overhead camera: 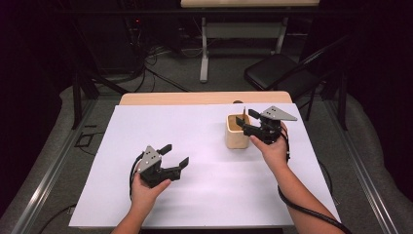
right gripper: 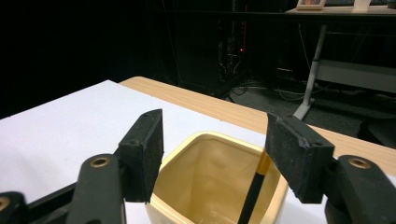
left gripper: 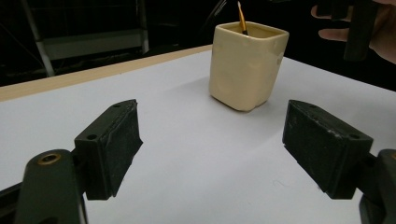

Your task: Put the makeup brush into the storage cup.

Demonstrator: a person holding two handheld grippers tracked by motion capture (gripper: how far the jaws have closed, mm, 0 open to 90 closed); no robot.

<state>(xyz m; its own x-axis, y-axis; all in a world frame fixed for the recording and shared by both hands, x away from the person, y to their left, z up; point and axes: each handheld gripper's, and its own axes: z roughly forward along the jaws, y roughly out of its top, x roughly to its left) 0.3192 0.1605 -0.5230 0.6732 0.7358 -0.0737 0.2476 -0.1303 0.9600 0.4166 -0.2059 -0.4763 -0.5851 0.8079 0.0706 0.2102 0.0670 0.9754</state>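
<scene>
Right gripper hovers over the cup, jaws spread, nothing pinched. In the right gripper view the cup mouth sits directly below and between the jaws, and the pencil leans against the inner wall under the right-hand jaw. Pencil's long axis runs near upright, tip poking above the rim. It's inside the cup, not in the grip.

Key relation: pencil is off-centre in the jaw gap, close to one pad. My read is that a grab would need a small shift toward it before closing, else the pad clips the rim.

Left gripper is well apart, low over the white sheet, jaws wide, empty, pointed at the cup from the near-left. Right hand is clearly nearer.

Count: one cup, one pencil, two grippers. Cup stands upright on the sheet, right of centre, toward the far edge.
</scene>
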